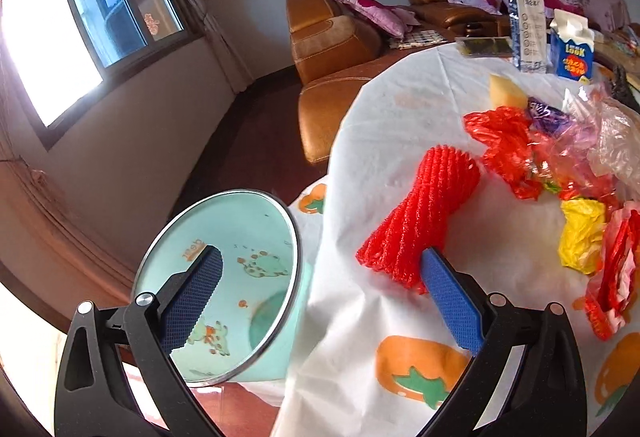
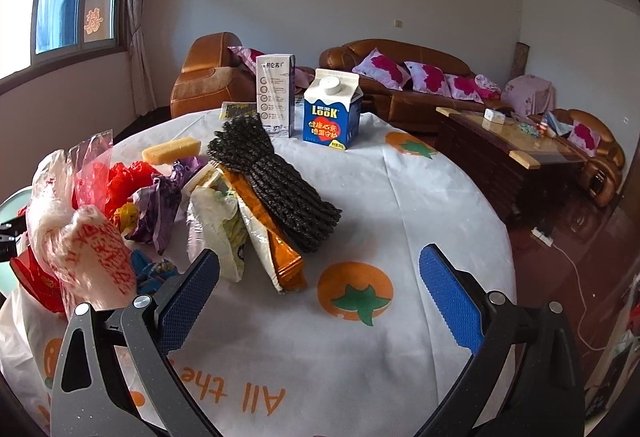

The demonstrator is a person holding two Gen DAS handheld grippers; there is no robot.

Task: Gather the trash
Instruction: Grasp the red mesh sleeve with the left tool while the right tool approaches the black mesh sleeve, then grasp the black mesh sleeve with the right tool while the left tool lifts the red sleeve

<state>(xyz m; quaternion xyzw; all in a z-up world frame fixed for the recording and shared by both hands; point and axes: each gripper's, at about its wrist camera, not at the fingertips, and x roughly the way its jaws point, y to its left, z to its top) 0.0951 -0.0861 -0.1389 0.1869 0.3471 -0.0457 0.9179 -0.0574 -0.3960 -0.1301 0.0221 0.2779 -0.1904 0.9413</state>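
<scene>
left gripper [image 1: 320,285]: jaws spread wide, nothing pinched. blue pads w/ fine diamond knurl, black arms. right pad's tip touches or sits just in front of the red foam net sleeve [image 1: 420,221], can't tell which. left pad overlaps the bin [image 1: 280,337] opening in view.

red net sleeve: ribbed foam mesh, tubular, waisted in the middle, flared at both ends, lying on the tablecloth [image 1: 400,85] near the table edge. bin: mint green, round, metal-looking rim ring, cartoon print inside, sits beside the table edge and lower than the top.

right gripper [image 2: 320,285]: jaws also spread, holding nothing, above a bare patch of cloth by an orange fruit print [image 2: 354,291].

trash pile [image 2: 132,205] spread along the table's left side in right wrist view: crinkly red plastic bag [image 1: 504,145], purple foil wrapper [image 2: 160,197], yellow crumpled film [image 1: 580,237], clear/white bag w/ red print [image 2: 92,249], white pouch [image 2: 222,233], flat orange-white sachet [image 2: 276,249]. black foam net sleeve [image 2: 276,185], same ribbed mesh, long, leans across the sachet. yellow sponge block [image 2: 172,150], rectangular, porous, behind the pile.

upright at the far side: tall white carton [image 2: 275,95], and a blue gable-top "look" carton [image 2: 332,109] w/ round white cap. cloth is thin white plastic, creased, w/ orange fruit prints.

bkgd: brown leather sofa [image 2: 400,77] w/ pink floral cushions.
</scene>
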